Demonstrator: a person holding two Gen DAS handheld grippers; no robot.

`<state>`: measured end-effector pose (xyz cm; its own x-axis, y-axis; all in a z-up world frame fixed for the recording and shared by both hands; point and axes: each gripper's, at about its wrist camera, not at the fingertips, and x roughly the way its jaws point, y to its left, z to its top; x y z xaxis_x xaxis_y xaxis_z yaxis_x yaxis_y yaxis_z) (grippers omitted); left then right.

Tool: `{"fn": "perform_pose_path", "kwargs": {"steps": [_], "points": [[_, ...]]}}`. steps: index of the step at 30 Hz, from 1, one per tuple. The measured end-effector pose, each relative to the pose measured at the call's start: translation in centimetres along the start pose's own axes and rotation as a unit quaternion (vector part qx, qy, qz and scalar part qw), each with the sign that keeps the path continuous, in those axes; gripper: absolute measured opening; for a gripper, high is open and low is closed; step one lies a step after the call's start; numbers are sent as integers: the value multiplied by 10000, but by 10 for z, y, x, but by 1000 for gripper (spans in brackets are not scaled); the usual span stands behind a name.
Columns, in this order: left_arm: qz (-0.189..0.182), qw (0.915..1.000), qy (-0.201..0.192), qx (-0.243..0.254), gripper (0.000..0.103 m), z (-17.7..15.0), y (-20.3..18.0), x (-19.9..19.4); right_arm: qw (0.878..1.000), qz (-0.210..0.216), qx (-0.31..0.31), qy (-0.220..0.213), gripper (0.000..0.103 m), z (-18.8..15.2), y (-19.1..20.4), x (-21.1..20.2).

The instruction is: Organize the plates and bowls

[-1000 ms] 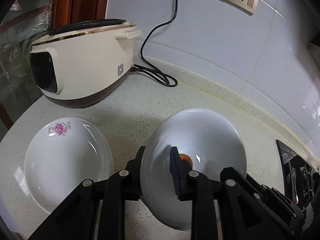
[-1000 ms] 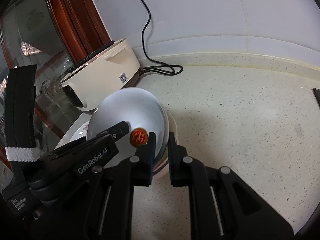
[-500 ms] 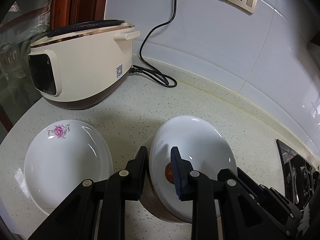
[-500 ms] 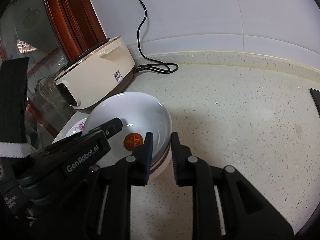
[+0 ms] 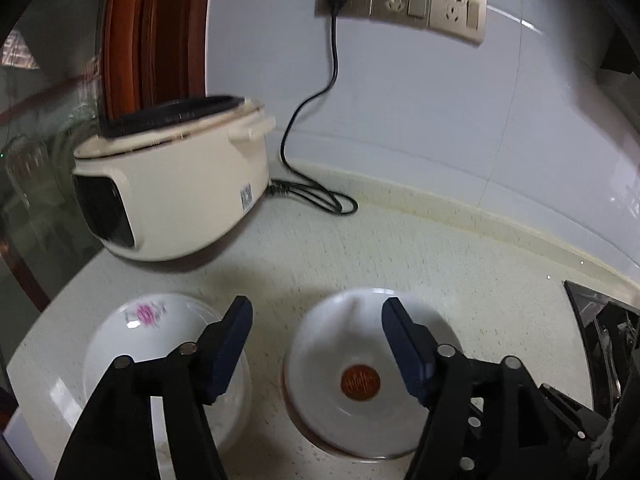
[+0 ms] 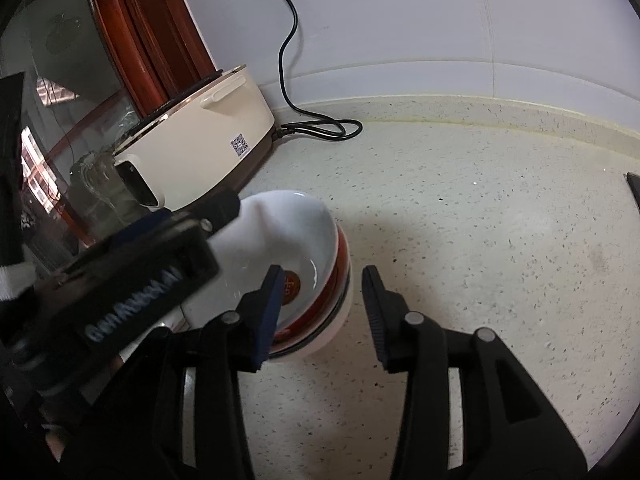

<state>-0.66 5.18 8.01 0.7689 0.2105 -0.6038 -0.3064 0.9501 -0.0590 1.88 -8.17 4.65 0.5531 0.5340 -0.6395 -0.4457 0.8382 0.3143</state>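
Left wrist view: both the left hand-held gripper (image 5: pixel 316 328) and right hand-held gripper (image 6: pixel 322 304) gape wide, empty, above the stacked bowls (image 5: pixel 360 364).

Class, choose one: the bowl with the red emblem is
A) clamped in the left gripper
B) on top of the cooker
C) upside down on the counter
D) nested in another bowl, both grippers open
D: the emblem bowl sits in a red-banded bowl, with the left gripper and right gripper both open.

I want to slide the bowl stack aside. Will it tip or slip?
The top bowl looks glazed and glossy, so probably slippery against gripper pads. It sits nested in a lower bowl, so a push high up may shift it alone. Both look ceramic: likely rigid, heavyish and chip-prone on the stone counter.
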Motion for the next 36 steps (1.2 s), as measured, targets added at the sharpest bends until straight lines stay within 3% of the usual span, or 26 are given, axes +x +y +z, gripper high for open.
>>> {"fn": "perform_pose_path", "kwargs": {"steps": [3,6,7,10,16,23,28,30,34,36], "points": [[-103,9998,-144,-115,70,6,9,-5,9993,249,279,1,52,3,-8,-3],[-120,9995,-235,-156,81,9,14,-7,9968,441,661,-75,62,6,-21,-7],[-140,9996,-184,-156,86,9,15,-6,9955,498,798,-82,64,7,-25,-7],[-329,9988,249,-274,86,11,22,9,9893,650,1305,0,75,8,-43,-4],[-851,9883,1040,-726,86,8,35,39,9865,883,1344,296,75,5,-39,6],[-1310,9715,1882,-593,86,8,31,70,9807,1218,1411,596,75,0,-35,18],[-1418,9620,2289,-447,86,8,33,88,9744,1381,1644,667,76,-4,-40,28],[-1356,9626,2318,-360,86,10,31,91,9734,1392,1679,699,76,-8,-40,35],[-1399,9616,2343,-288,86,14,28,98,9614,1677,1969,933,79,-18,-41,54],[-1530,9556,2499,-310,86,15,30,107,9568,1839,2013,1010,80,-20,-40,58]]}}
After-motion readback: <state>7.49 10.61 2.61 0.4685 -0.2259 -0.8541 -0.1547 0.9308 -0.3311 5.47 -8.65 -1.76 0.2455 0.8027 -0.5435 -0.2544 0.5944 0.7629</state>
